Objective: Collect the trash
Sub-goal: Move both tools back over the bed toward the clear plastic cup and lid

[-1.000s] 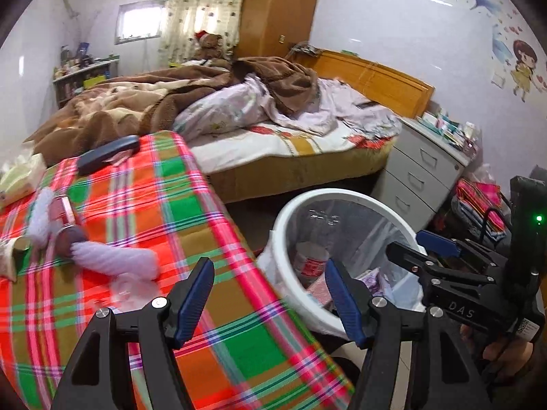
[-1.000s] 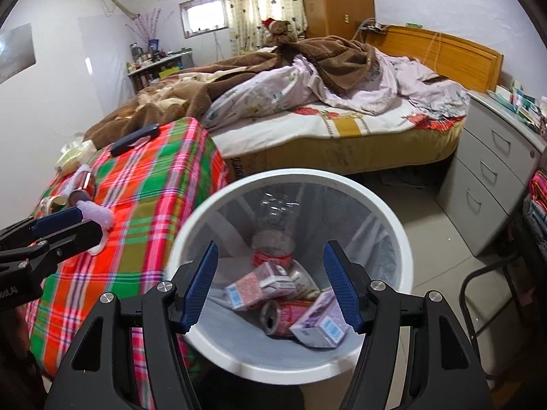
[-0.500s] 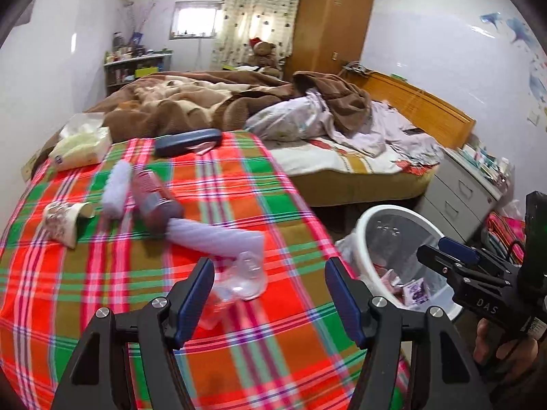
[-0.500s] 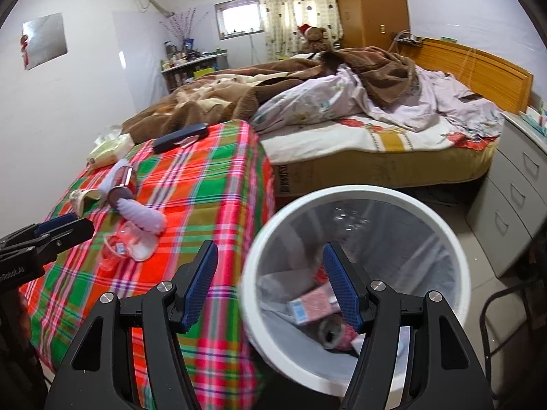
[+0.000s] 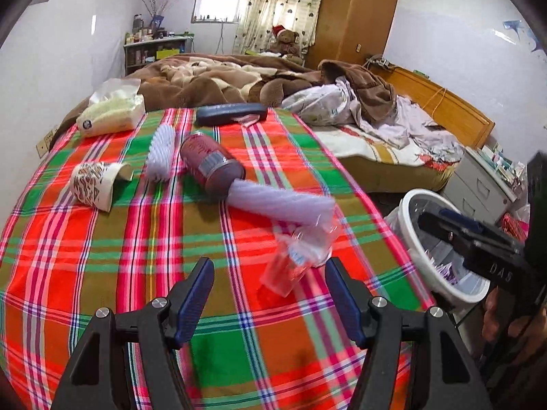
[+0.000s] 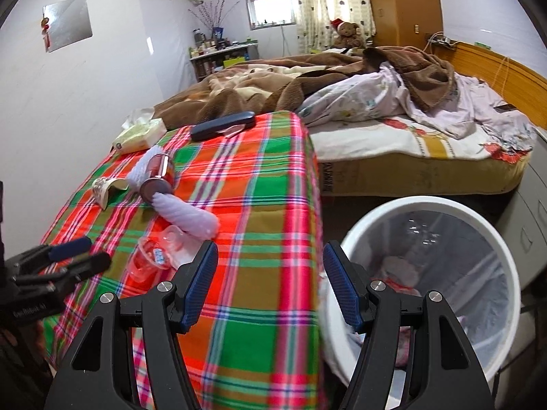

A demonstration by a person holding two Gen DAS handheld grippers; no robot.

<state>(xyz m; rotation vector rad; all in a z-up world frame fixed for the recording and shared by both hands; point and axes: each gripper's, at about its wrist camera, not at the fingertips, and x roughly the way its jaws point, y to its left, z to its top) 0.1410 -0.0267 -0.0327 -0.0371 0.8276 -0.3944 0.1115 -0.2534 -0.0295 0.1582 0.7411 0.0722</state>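
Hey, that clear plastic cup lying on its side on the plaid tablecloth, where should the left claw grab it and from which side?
Grip the clear plastic cup across its middle, coming from the near table edge where the open left claw already faces it. It lies tipped over, its length roughly in line with the claw, so the round walls fit between the fingers. The thin wall will probably crumple, so close gently.

Home bedroom, unmade bed point(image 5: 359, 116), wardrobe point(image 5: 355, 17), teddy bear point(image 5: 285, 39)

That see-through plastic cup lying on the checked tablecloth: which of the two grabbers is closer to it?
Left. The left gripper hovers open just short of the clear plastic cup. The right gripper sits open off the table's edge, beside the white bin.
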